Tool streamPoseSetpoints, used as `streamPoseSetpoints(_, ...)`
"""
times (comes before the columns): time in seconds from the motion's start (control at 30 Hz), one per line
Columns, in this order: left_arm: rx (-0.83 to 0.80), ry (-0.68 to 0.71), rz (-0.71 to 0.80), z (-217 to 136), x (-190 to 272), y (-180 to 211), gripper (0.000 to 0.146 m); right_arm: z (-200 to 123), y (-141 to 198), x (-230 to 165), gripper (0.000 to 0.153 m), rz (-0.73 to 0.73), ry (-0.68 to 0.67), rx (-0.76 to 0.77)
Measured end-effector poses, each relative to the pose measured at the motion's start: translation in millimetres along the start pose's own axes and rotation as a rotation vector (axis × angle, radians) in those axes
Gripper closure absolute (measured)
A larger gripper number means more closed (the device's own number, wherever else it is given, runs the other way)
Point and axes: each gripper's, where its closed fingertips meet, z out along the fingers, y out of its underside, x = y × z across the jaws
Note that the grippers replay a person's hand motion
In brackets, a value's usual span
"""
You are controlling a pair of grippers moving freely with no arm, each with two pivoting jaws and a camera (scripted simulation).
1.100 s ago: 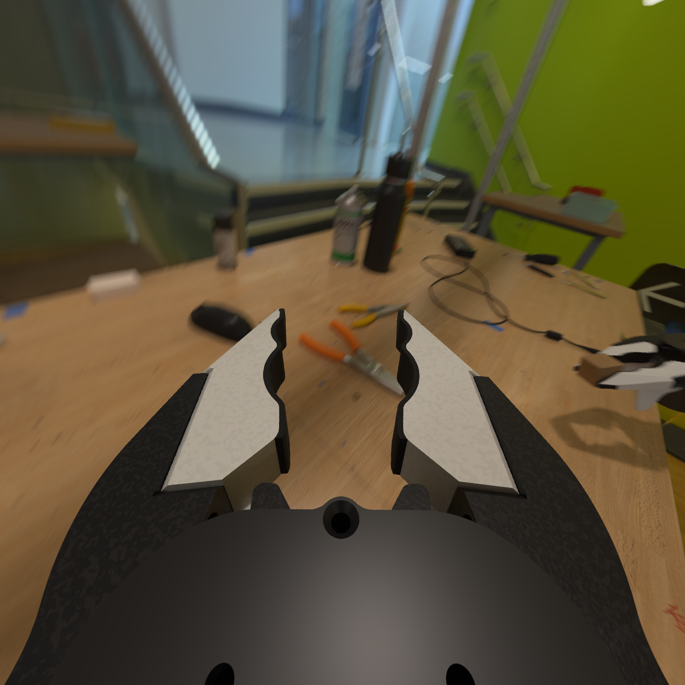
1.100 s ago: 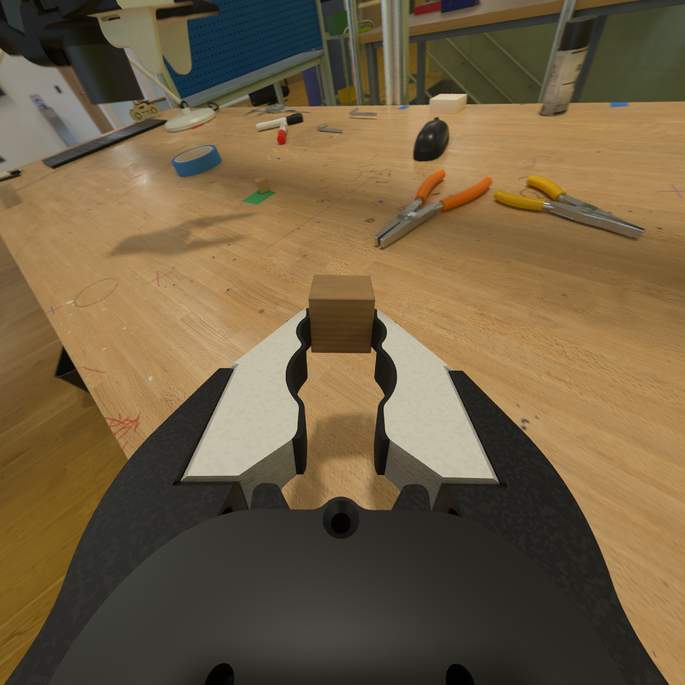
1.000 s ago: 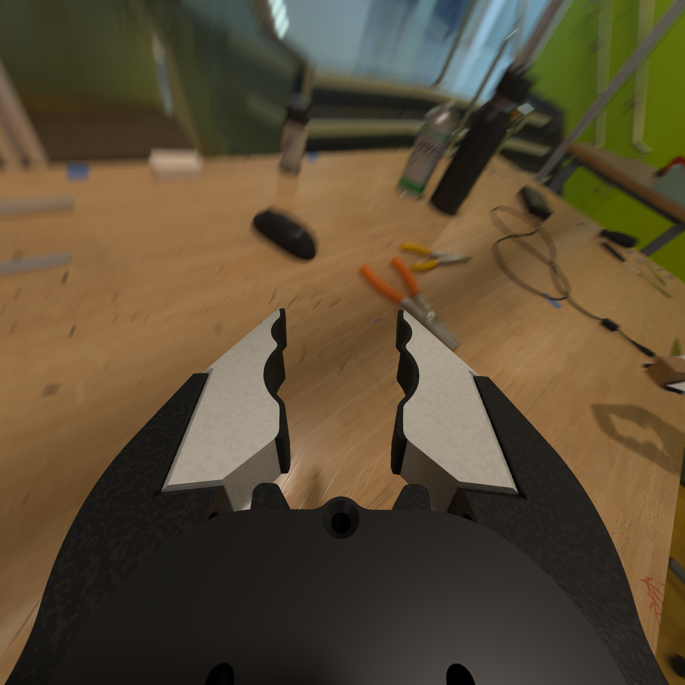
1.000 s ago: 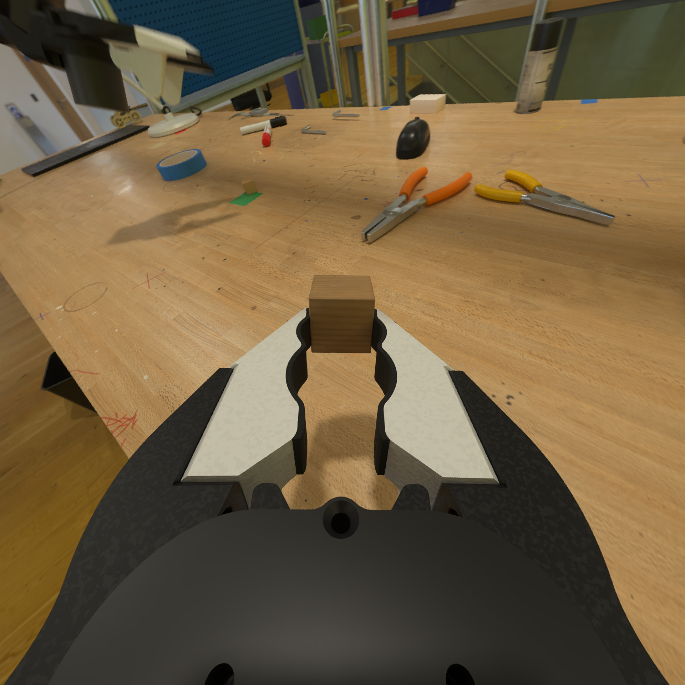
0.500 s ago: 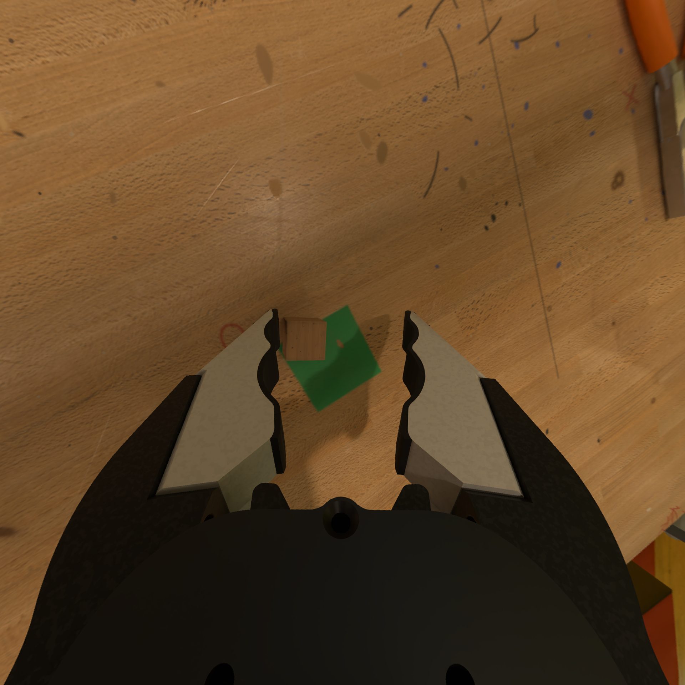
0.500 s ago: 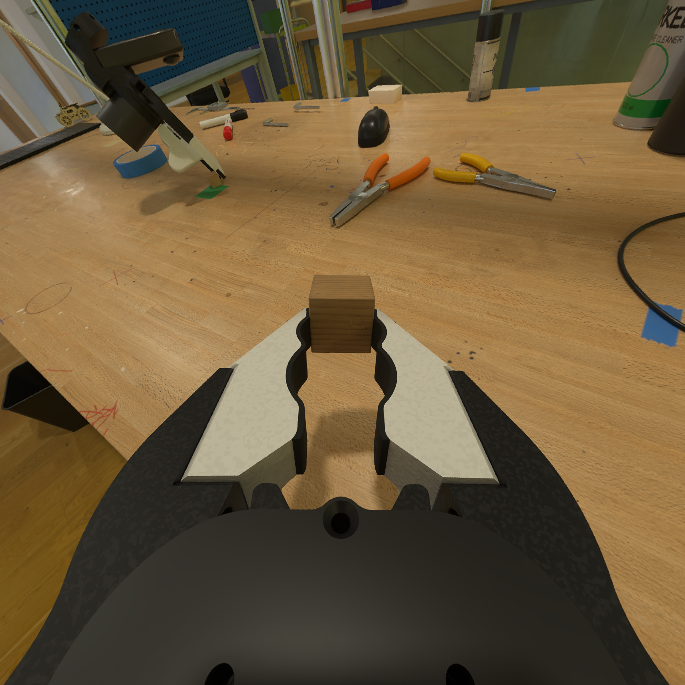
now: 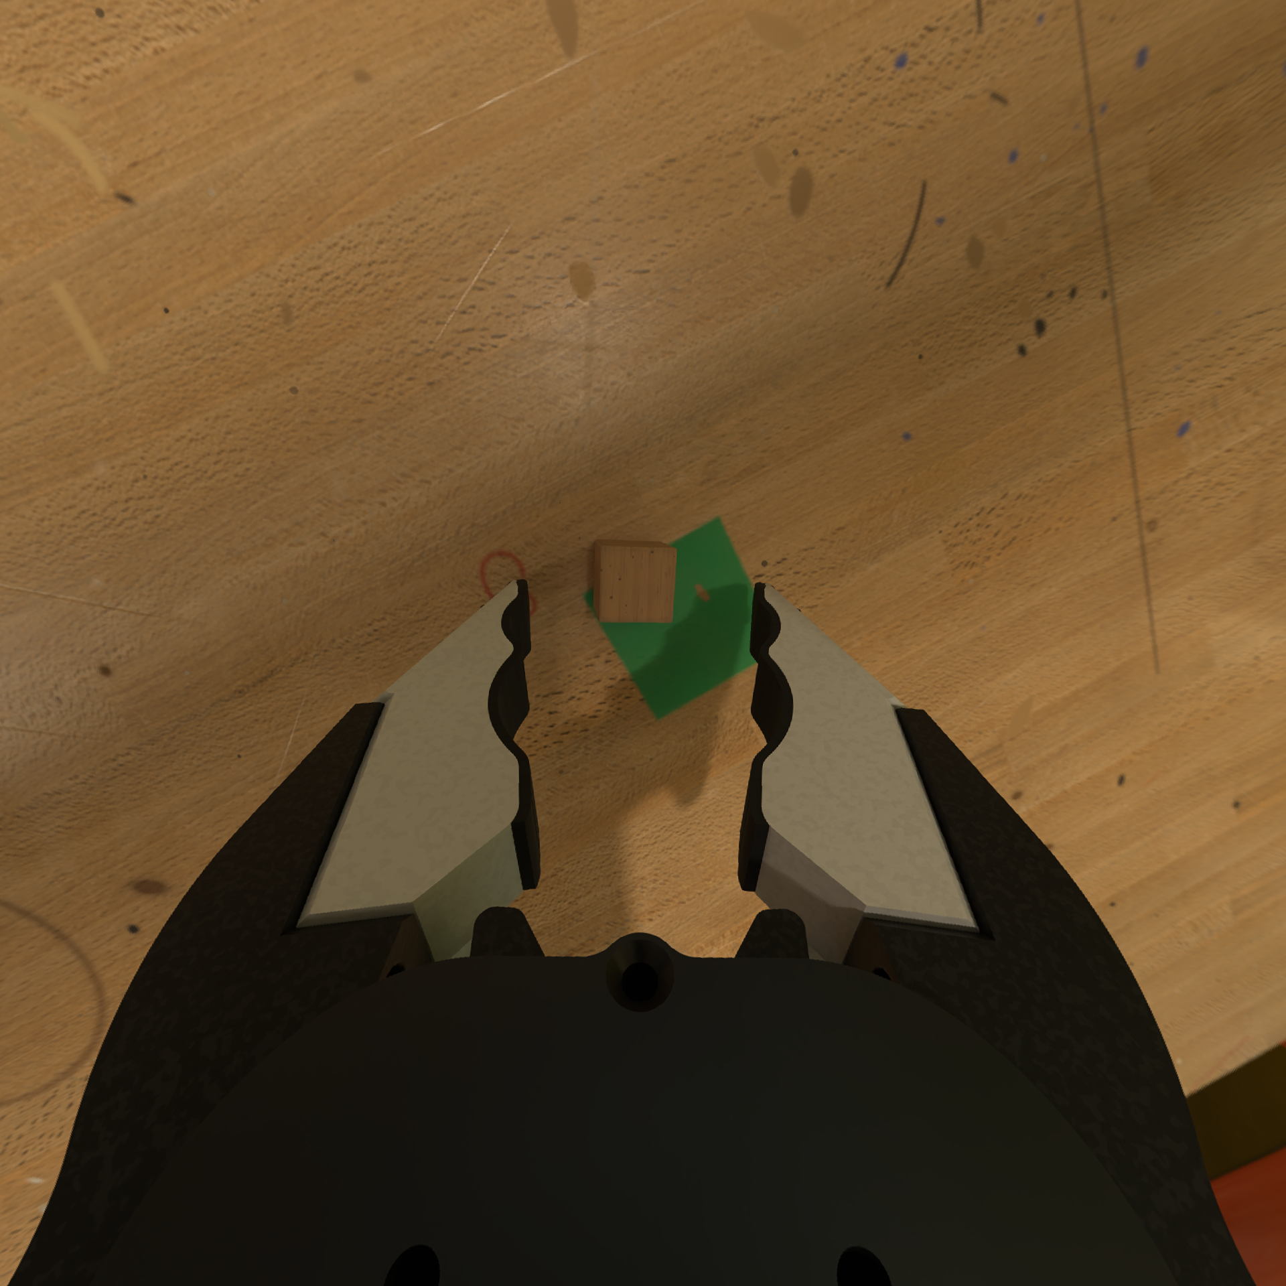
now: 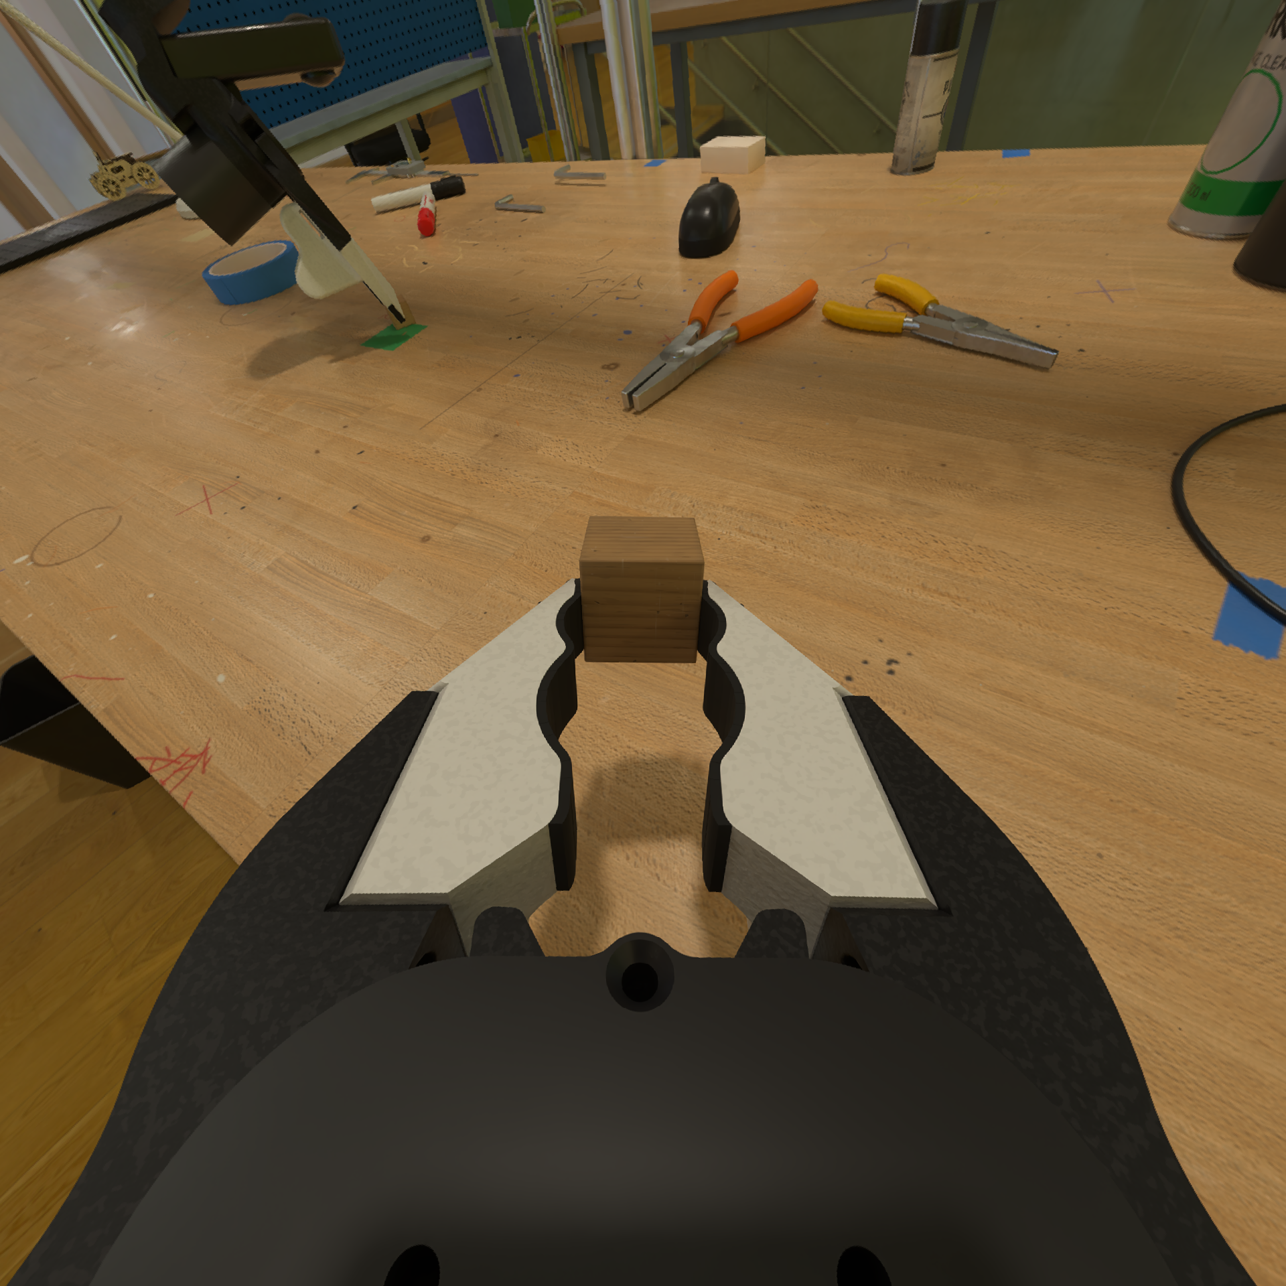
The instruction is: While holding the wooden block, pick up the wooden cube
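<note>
Scuffed wooden tabletop (image 8: 905, 557) is carrying scattered tools, with shelving frames and a blue pegboard rising behind its far edge. Left gripper (image 7: 639, 591) is pointing steeply down at the tabletop, its jaws standing open with nothing between them. Wooden cube (image 7: 635, 582) is sitting on the upper corner of a green square (image 7: 685, 626), just beyond the fingertips and roughly centred in the gap, untouched by either finger. In the right wrist view, the left gripper (image 8: 379, 296) is appearing toward the far left corner of the tabletop, its tip just over the green square (image 8: 393, 337); the cube itself is barely visible there. Right gripper (image 8: 640, 612) is hovering near the close edge, its jaws clamping the wooden block (image 8: 640, 591) at the fingertips, clear of the surface, with a shadow beneath. Orange-handled pliers (image 8: 717, 341) and yellow-handled pliers (image 8: 939, 323) are lying mid-tabletop; a roll of blue tape (image 8: 250, 271) is resting beside the left gripper.
</note>
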Motion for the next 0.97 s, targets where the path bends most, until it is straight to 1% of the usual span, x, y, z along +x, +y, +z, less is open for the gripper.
streamPoseSetpoints(0.07,-0.019,-0.054,0.025,3,-2,0,0.083,1,1,1,0.121,0.005,-0.004,-0.006)
streamPoseSetpoints(0.1,-0.035,-0.092,0.042,3,-4,1,0.088,1,2,1,0.121,0.008,-0.006,-0.007)
streamPoseSetpoints(0.13,-0.048,-0.115,0.060,3,-4,1,0.098,1,2,1,0.121,0.010,-0.007,-0.007)
streamPoseSetpoints(0.2,-0.059,-0.127,0.070,3,-4,2,0.125,0,1,1,0.121,0.010,-0.008,-0.005)
streamPoseSetpoints(0.27,-0.056,-0.123,0.058,-1,-6,2,0.125,0,1,0,0.121,0.008,-0.007,-0.003)
streamPoseSetpoints(0.4,0.099,-0.081,-0.007,-26,-16,-10,0.125,0,1,0,0.121,0.006,-0.007,-0.005)
streamPoseSetpoints(0.5,0.243,-0.010,-0.060,-55,-21,-19,0.125,1,2,0,0.121,0.004,-0.008,-0.013)
streamPoseSetpoints(0.57,0.345,0.065,-0.087,-75,-20,-25,0.125,2,3,0,0.121,0.004,-0.008,-0.015)
streamPoseSetpoints(0.63,0.418,0.119,-0.105,-93,-18,-29,0.125,2,3,0,0.121,0.005,-0.009,-0.017)
streamPoseSetpoints(0.7,0.458,0.139,-0.100,-109,-16,-30,0.125,2,3,0,0.121,0.007,-0.010,-0.017)
streamPoseSetpoints(0.87,0.582,0.121,-0.049,-148,-6,-37,0.125,2,3,0,0.121,0.007,-0.011,-0.016)
streamPoseSetpoints(0.97,0.681,0.169,-0.008,-173,10,-43,0.125,3,2,-1,0.121,0.005,-0.010,-0.014)
